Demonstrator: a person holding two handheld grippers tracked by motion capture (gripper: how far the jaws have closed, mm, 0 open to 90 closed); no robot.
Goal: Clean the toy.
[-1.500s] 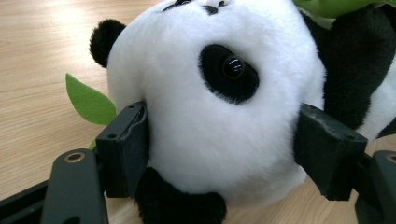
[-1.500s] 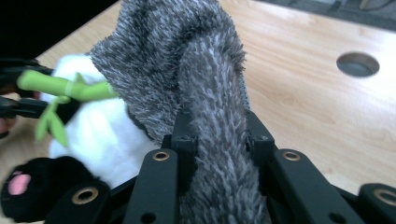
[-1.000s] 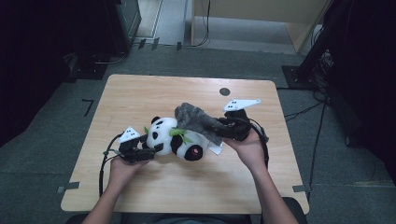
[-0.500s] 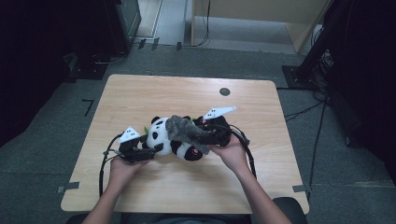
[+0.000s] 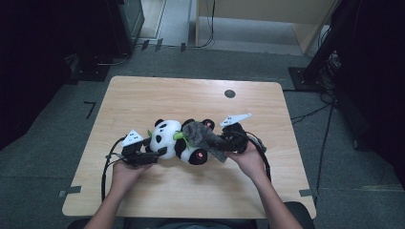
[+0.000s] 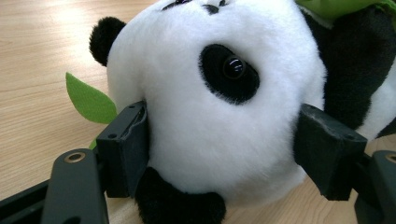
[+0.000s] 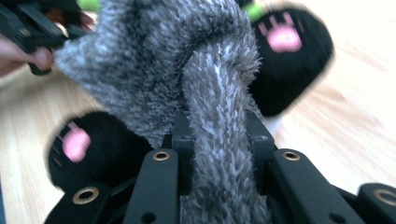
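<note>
The right gripper (image 7: 217, 135) pinches the fuzzy grey cloth (image 5: 203, 138) tight. The left gripper (image 6: 219, 144) hugs the toy panda's (image 5: 179, 143) head on the table (image 5: 143, 95). It looks like dressing time; next, pull the cloth gently over the panda.

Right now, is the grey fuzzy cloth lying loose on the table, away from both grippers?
No, the right gripper has its jaws pinched on the grey fuzzy cloth, which drapes over the toy panda.
</note>
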